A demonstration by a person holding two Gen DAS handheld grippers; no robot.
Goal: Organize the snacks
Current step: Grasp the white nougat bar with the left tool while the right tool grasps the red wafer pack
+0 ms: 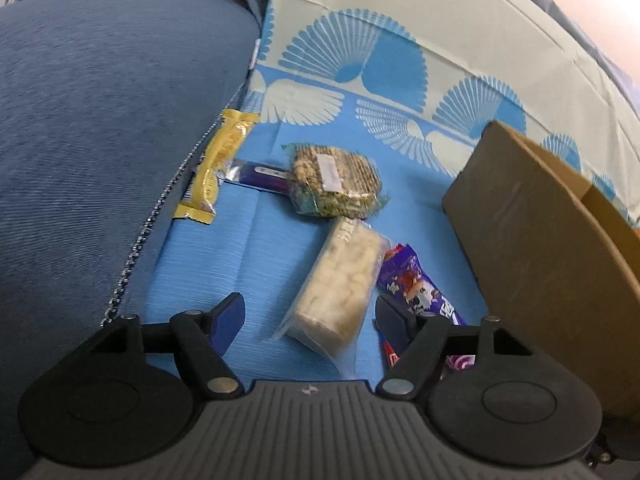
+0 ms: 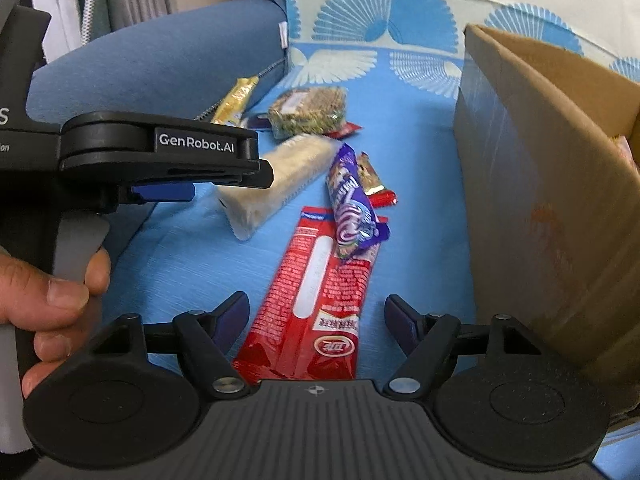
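Note:
Several snacks lie on a blue patterned sheet (image 1: pixel 208 264). My left gripper (image 1: pixel 310 312) is open, and the near end of a clear pack of pale puffed snack (image 1: pixel 336 284) lies between its fingers without touching the pads. A purple wrapper (image 1: pixel 416 284) lies by the right finger. My right gripper (image 2: pixel 316 308) is open over a long red biscuit pack (image 2: pixel 316 300), which runs between its fingers. The purple wrapper (image 2: pixel 352 208) rests across the red pack's far end. Farther off lie a round nut brittle pack (image 2: pixel 308 110) and a yellow bar (image 2: pixel 236 100).
An open cardboard box (image 2: pixel 520 184) stands on the right, close to both grippers. A blue cushion (image 1: pixel 100 120) borders the sheet on the left. A small red-and-gold bar (image 2: pixel 372 180) and a dark purple bar (image 1: pixel 260 174) also lie there. A hand (image 2: pixel 60 288) holds the left gripper's handle.

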